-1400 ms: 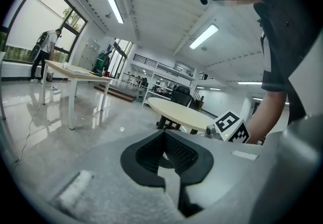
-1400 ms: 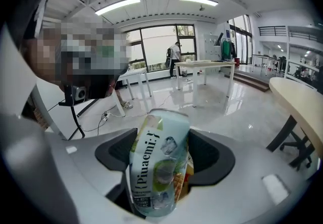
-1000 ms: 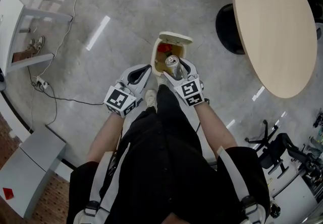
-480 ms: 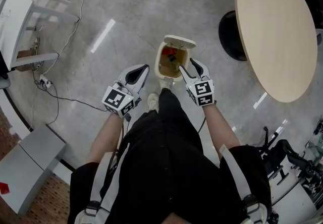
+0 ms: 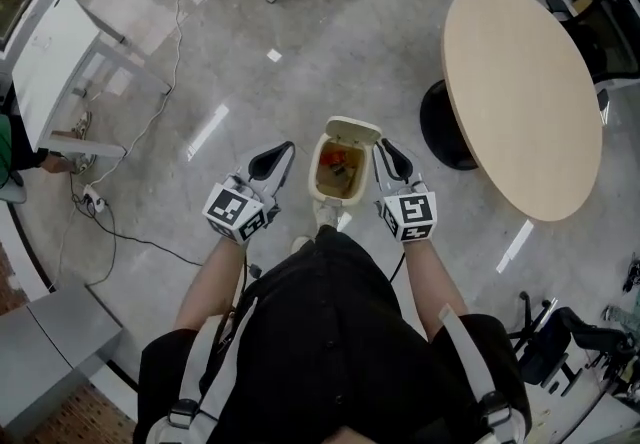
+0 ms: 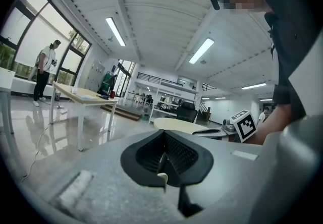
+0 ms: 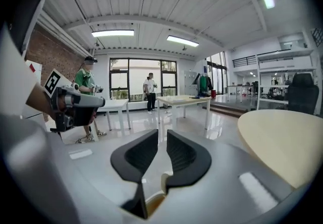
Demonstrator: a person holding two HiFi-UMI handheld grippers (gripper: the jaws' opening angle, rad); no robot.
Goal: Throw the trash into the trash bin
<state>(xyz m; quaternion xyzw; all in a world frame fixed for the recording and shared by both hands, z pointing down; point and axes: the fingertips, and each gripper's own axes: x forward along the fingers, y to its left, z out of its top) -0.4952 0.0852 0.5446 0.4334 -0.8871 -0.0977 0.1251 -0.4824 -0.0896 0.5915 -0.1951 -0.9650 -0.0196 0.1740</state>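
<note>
A small cream plastic trash bin (image 5: 356, 129) stands on the grey polished floor (image 5: 330, 42). Its flap lid is tipped open, showing red and dark scraps inside. It sits between the left hand-held gripper (image 5: 278, 154) and the right hand-held gripper (image 5: 392, 157), close beside both. Only the head view shows the bin. The left gripper view shows that hand-held gripper's jaws pressed together and empty. The right gripper view shows its jaws closing, a thin slit left with nothing between them, and a pale round table (image 7: 282, 137) off to its right.
</note>
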